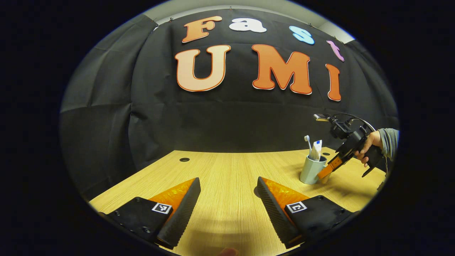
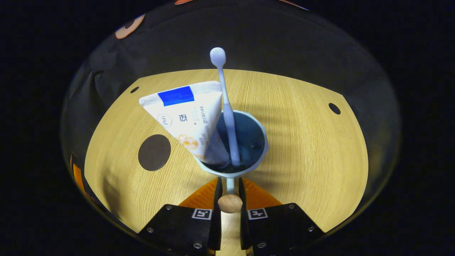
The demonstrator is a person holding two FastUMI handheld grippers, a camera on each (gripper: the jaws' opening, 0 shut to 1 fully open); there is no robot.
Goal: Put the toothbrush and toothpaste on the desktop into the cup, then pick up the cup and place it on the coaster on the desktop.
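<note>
Cup (image 2: 245, 156) holding toothbrush (image 2: 227, 117) and toothpaste (image 2: 188, 117).
Right gripper (image 2: 229, 192) is clamping cup handle (image 2: 230, 201); coaster (image 2: 154, 152) is lying centre-left; left gripper (image 1: 227, 199) is gaping wide, lower frame.

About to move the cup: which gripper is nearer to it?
Right. The right gripper is closed on the cup's handle; the left gripper hangs open over bare desk, well away from the cup.

We carry two grippers: left gripper (image 1: 227, 199) and right gripper (image 2: 227, 199), each with black ribbed fingers, orange backing, square coded markers, screwed black housings. Grey sleeve (image 1: 390, 142); black cable (image 1: 355, 119).
</note>
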